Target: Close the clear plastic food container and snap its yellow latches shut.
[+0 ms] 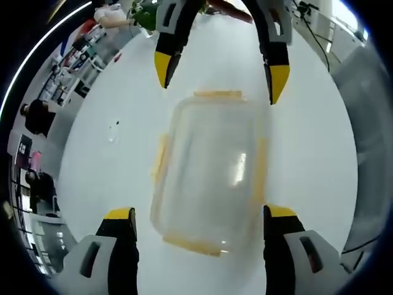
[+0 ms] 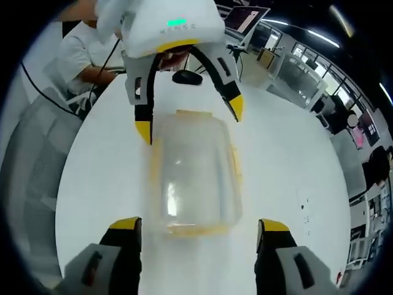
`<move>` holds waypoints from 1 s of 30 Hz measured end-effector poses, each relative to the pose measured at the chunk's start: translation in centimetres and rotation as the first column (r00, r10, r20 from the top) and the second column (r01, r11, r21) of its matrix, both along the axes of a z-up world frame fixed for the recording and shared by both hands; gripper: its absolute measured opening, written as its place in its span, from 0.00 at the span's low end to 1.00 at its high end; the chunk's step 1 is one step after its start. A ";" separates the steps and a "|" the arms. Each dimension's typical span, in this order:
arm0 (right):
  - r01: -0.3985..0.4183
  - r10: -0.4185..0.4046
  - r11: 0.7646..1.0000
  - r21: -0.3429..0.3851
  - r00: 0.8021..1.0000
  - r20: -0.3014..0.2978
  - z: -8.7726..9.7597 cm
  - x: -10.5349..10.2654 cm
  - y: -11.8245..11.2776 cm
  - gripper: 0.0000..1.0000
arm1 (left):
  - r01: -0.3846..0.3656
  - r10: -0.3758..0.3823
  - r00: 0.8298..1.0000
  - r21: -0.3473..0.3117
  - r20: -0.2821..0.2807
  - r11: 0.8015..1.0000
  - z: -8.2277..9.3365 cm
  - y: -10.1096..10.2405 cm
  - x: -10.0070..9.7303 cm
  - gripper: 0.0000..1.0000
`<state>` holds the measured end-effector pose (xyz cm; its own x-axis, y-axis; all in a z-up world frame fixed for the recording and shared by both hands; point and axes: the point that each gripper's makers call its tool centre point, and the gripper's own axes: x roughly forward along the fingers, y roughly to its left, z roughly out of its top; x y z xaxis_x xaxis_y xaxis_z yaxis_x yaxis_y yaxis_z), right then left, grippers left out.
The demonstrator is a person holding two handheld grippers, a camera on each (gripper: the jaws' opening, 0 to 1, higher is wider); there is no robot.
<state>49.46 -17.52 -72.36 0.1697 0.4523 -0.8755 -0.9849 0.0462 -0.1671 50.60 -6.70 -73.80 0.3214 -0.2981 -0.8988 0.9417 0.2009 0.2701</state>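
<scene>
Clear plastic food container [image 1: 209, 169] is sitting on the white desk [image 1: 110, 153] with its lid resting on top, yellow latches [image 1: 161, 157] showing along its edges. Left tongs [image 1: 201, 224] are hovering spread wide at one short end, gripping nothing. Right tongs [image 2: 201, 236] are hovering at the opposite end, equally released, tips apart from the box. Both sets are facing each other across the container, yellow tips pointing in.

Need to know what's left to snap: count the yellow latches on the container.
4. On the container, in the left gripper view: far-end latch, left-side latch, right-side latch, near-end latch. None seems hidden.
</scene>
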 end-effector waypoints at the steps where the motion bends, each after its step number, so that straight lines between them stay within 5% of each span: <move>1: 0.007 -0.007 1.000 0.003 1.000 -0.001 0.1 -0.1 -0.1 0.76 | -0.009 0.009 1.000 -0.006 0.002 1.000 0.1 0.1 -0.1 0.83; 15: 0.100 -0.100 0.994 0.048 0.995 -0.010 0.6 -1.8 -1.5 0.75 | -0.065 0.066 0.998 -0.064 0.018 0.996 1.1 -0.1 -1.5 0.84; 30: 0.228 -0.223 0.962 0.154 0.974 -0.049 1.0 -4.0 -2.1 0.76 | -0.164 0.165 0.986 -0.168 -0.009 0.972 1.0 0.1 -4.1 0.85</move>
<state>45.51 -19.57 -71.37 0.2571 0.5380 -0.8028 -0.9505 0.2906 -0.1096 46.45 -6.60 -72.80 0.3829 -0.3867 -0.8389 0.8906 0.3956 0.2242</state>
